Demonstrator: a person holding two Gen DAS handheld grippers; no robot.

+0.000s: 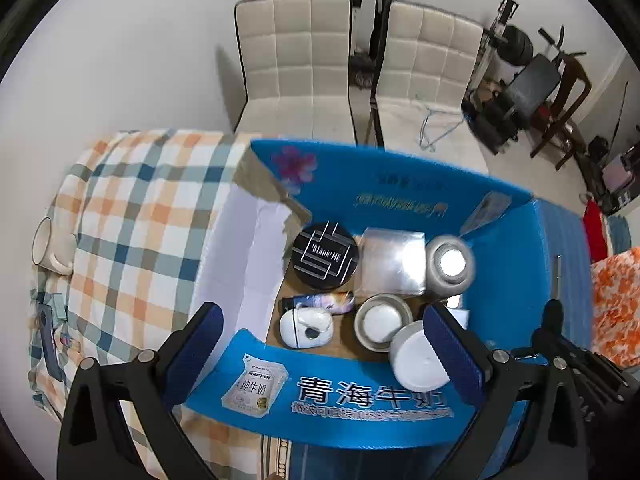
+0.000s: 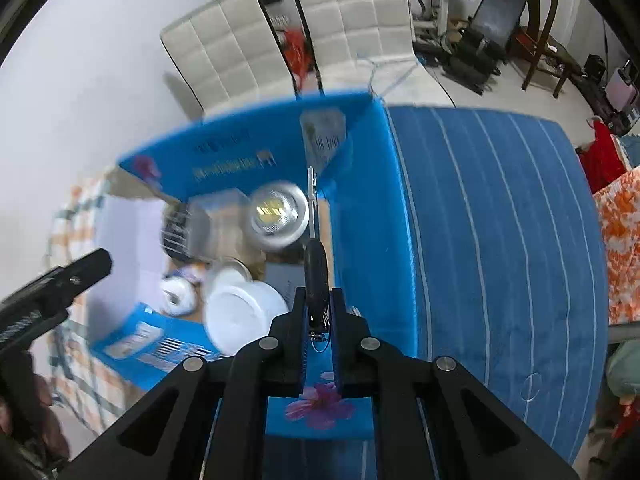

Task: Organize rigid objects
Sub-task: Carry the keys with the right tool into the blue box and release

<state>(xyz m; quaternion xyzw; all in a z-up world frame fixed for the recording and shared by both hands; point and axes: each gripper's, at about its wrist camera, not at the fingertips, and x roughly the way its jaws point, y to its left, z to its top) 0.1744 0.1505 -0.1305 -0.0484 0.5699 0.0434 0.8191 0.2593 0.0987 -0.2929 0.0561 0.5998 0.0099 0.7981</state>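
Note:
An open blue cardboard box point(image 1: 400, 192) sits on the checked cloth and holds several rigid items: a black round tin point(image 1: 325, 255), a silver square box point(image 1: 394, 260), a silver jar point(image 1: 450, 264), a white lidded tub point(image 1: 418, 354) and a small white device point(image 1: 306, 327). My left gripper point(image 1: 324, 340) stands open over the box's near wall with nothing between its fingers. My right gripper point(image 2: 318, 294) is shut on a black-headed key point(image 2: 316, 266). The metal blade points forward over the box's right inner side, next to the silver jar point(image 2: 276, 214).
Two white padded chairs point(image 1: 296, 64) stand behind the table. A cream mug point(image 1: 50, 246) rests on the checked cloth point(image 1: 132, 216) at the left. A blue striped mat point(image 2: 500, 240) lies right of the box point(image 2: 368, 220). Gym gear fills the far right corner.

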